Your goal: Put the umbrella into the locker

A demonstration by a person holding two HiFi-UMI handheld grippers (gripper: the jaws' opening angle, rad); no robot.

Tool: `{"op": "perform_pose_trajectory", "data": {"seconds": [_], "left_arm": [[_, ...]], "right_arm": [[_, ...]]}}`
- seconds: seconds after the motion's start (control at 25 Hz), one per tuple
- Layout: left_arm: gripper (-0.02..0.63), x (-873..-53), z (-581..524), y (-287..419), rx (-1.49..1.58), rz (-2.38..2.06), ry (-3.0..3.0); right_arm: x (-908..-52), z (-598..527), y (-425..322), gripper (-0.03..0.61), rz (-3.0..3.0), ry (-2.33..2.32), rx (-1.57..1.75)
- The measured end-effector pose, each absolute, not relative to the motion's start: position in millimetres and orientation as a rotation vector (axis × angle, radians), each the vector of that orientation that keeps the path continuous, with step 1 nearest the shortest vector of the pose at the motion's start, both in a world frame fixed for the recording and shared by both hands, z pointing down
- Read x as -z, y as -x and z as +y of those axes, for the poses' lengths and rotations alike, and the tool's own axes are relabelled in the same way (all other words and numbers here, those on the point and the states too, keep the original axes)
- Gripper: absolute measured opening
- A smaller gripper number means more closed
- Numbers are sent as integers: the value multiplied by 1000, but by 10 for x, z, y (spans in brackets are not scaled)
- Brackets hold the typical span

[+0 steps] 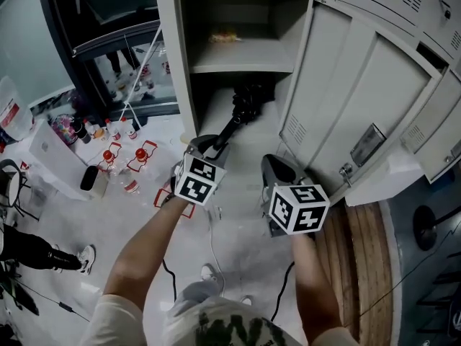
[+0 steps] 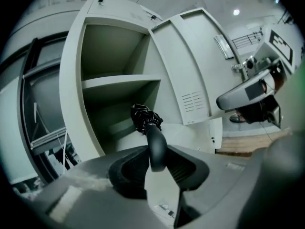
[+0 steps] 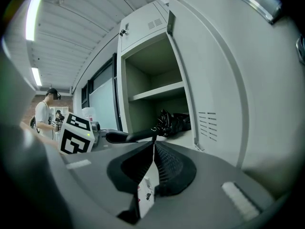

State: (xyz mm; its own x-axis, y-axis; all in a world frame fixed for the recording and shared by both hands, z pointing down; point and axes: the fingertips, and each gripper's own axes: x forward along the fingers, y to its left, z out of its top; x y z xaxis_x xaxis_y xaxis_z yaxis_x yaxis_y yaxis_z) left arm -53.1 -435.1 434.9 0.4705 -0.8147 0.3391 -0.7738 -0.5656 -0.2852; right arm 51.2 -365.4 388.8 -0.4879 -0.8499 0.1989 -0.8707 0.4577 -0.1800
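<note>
A black folded umbrella [image 1: 245, 104] lies with its canopy end inside the lower compartment of the open grey locker [image 1: 186, 63]. Its handle [image 1: 227, 131] sticks out toward me. My left gripper [image 1: 209, 148] is shut on the end of that handle [image 2: 156, 147], just in front of the locker opening, with the bunched canopy [image 2: 145, 118] beyond. My right gripper [image 1: 276, 170] hangs to the right of it, near the locker door [image 1: 353, 99], jaws shut with nothing between them [image 3: 153, 145]. In the right gripper view the umbrella [image 3: 174, 122] rests under the shelf [image 3: 159, 91].
A small yellowish thing [image 1: 225, 37] lies on the locker's upper shelf. Bottles [image 1: 122, 157] and a white box [image 1: 52, 150] stand on the floor at left, beside a person's leg [image 1: 43, 254]. A wooden board [image 1: 360, 258] lies at right. Cables [image 1: 213, 244] cross the floor.
</note>
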Motion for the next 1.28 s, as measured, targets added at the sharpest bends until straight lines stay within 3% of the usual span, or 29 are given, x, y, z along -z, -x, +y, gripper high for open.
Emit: {"op": "perform_pose_trajectory", "data": {"seconds": [1.28], "left_arm": [[130, -4348, -5122, 75, 656, 1546, 2799]], "right_arm": [[-3862, -3949, -761, -2, -2517, -1702, -399]]}}
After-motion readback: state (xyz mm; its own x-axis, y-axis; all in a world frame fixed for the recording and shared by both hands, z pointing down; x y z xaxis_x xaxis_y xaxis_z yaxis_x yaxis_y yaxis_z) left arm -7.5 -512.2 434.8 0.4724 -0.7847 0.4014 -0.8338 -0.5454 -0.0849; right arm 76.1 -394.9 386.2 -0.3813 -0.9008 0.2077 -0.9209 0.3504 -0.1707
